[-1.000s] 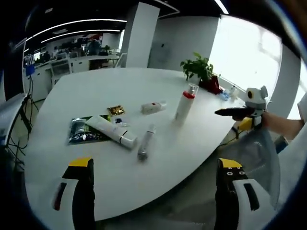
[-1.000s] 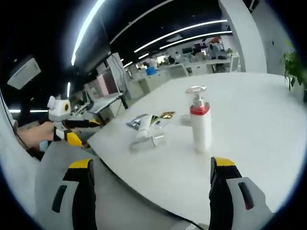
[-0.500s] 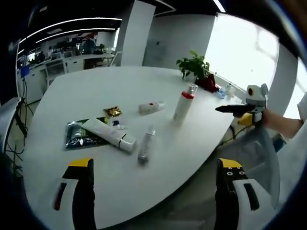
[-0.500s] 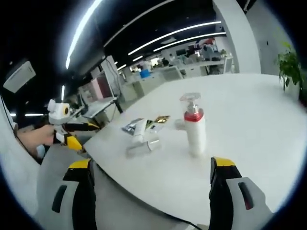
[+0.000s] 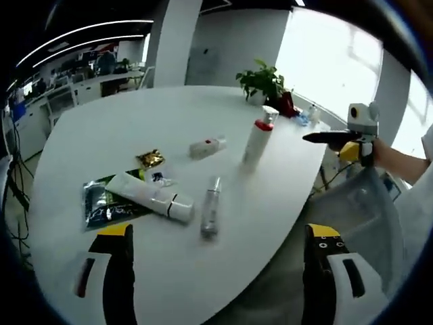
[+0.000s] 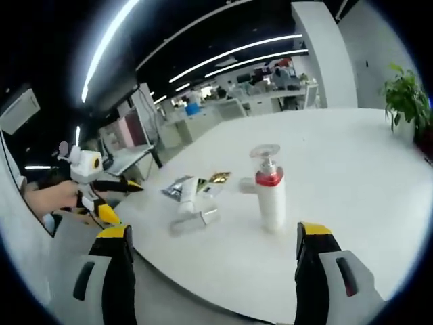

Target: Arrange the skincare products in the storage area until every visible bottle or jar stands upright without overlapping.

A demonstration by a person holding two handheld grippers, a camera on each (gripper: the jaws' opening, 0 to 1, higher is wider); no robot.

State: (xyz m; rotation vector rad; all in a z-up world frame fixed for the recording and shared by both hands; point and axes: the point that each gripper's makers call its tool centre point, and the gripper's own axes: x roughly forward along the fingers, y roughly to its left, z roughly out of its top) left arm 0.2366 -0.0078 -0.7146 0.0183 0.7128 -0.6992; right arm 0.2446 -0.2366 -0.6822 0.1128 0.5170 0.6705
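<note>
While both grippers hang open and empty off the edge of the round white surface, only the white pump bottle with the red collar stands. The white squeeze tube lies overlapping a dark sachet, with a slim clear vial lying beside it. I'd worry a wide, hurried reach past the pump bottle could topple it.

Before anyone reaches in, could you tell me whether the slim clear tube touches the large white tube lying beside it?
Apart: the left gripper view shows bare white table between the slim clear tube and the large white tube.
</note>
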